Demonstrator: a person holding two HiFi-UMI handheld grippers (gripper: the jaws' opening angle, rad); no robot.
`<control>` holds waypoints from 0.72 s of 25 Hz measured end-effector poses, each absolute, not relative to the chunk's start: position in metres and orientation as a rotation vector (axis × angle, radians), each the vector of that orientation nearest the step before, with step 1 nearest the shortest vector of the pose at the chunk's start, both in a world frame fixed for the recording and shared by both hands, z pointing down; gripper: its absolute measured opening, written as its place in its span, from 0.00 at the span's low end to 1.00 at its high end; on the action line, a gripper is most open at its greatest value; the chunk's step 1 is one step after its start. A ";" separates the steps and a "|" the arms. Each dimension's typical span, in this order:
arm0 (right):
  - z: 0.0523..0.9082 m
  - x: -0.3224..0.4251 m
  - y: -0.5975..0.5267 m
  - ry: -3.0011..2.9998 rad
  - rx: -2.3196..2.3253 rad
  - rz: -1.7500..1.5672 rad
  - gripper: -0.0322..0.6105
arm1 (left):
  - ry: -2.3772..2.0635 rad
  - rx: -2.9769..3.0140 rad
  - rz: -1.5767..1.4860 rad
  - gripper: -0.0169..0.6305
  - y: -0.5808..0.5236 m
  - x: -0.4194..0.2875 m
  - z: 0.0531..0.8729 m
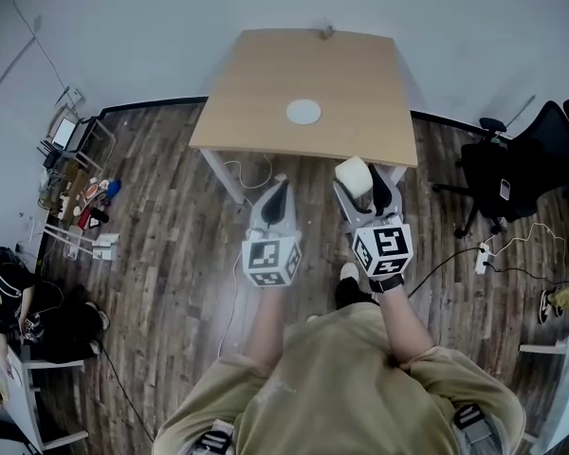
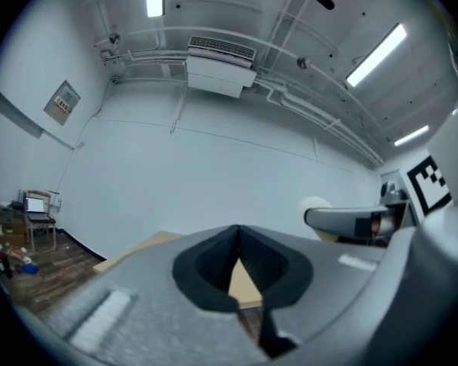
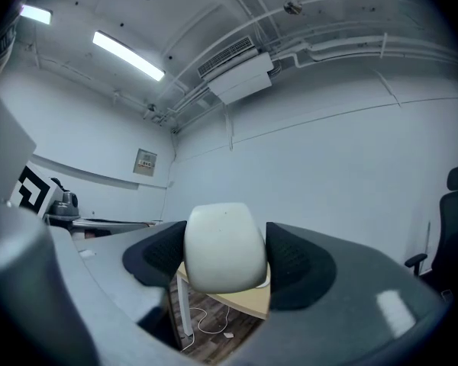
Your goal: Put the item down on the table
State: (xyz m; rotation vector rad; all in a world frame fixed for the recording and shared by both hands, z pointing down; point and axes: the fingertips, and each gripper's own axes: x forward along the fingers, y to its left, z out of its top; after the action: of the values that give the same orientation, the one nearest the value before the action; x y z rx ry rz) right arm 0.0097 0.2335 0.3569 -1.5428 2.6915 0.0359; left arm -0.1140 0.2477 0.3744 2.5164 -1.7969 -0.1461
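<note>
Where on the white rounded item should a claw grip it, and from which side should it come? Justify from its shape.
Grip the white rounded item across its two opposite flanks, about mid-height, coming from the person's side, as the right claw does now. The flanks are smooth and gently bulging, so the pads sit flush on them and the top stays free.

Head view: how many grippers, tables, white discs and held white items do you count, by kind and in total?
grippers: 2 (left gripper, right gripper)
table: 1
white disc on the table: 1
white item in the right gripper: 1
total: 5
</note>
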 end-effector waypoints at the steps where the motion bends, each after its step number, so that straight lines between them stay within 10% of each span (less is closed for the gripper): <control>1: 0.359 0.009 0.225 2.692 -1.539 0.029 0.56 | -1.789 2.514 -0.159 0.03 0.242 -0.115 0.375; 18: 0.335 -0.038 -0.031 2.740 -1.251 -0.043 0.56 | -2.061 2.483 -0.071 0.03 0.015 -0.137 0.328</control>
State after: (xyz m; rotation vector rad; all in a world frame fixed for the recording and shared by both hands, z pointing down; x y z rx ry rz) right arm -0.0381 -0.0311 0.3354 -1.2511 2.7401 -0.0427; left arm -0.1370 0.0146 0.3276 2.4830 -2.0605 -0.0712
